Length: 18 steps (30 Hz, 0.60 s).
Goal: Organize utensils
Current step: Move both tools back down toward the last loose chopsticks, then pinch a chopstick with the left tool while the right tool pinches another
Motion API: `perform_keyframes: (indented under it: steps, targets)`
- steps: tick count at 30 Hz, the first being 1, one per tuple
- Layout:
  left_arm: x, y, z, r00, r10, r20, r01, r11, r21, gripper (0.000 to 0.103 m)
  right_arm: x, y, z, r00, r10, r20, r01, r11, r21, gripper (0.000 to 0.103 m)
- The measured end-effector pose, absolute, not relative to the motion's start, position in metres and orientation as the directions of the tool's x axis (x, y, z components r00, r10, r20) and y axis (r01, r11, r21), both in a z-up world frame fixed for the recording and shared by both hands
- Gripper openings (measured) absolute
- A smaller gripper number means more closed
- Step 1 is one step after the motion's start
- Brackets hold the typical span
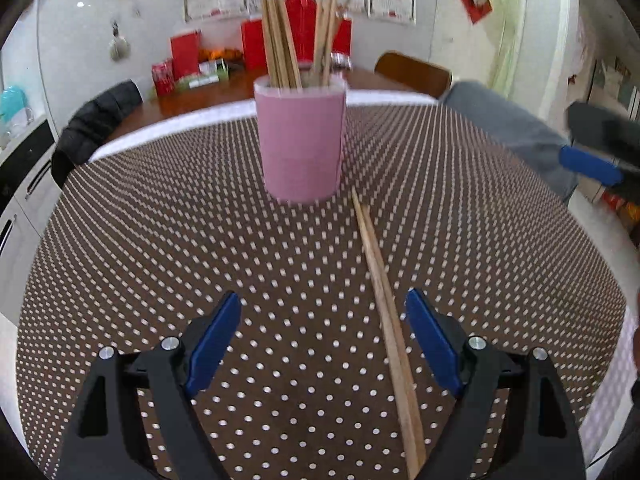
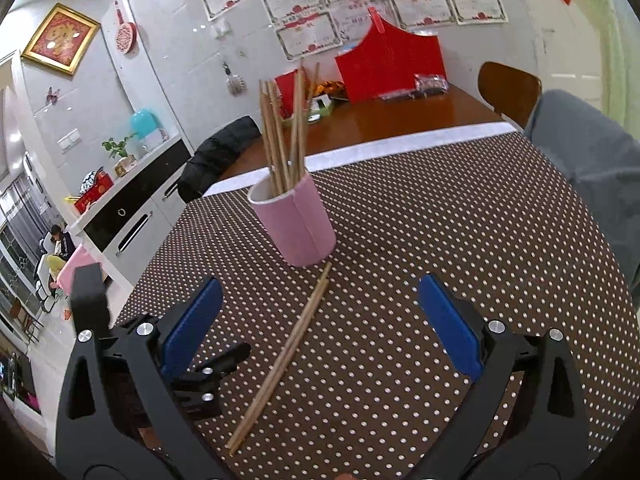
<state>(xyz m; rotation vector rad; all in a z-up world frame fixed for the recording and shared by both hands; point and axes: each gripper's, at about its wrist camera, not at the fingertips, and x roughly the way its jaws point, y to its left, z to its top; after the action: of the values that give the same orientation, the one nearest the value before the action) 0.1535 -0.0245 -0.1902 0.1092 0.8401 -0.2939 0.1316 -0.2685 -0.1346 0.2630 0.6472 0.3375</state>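
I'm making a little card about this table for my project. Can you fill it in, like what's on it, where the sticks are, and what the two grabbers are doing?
Table cover: brown cloth with white dots
Holder: pink cup, upright, with chopsticks standing in it
Loose items: pair of chopsticks lying flat, one end near the cup's base
Left gripper: open, empty, chopsticks lying by its right finger
Right gripper: open, empty, above the loose pair
Left to do: loose pair not yet in cup
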Motion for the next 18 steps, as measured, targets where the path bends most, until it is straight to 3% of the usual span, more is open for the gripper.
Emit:
perform_keyframes:
  steps: [8,18]
  targets:
    - [0.167,-0.034,-0.217,0.57,-0.177,-0.802,0.323,0.946,0.02,0.083,0.132,-0.271,-0.152,0.726,0.381,-0.573,-0.208,0.915,0.344,0.097]
    - [0.18,-0.033,-0.217,0.576,-0.187,-0.796,0.349,0.937,0.032,0.083,0.134,-0.267,-0.168,0.692,0.363,-0.624,-0.2,0.927,0.317,0.097]
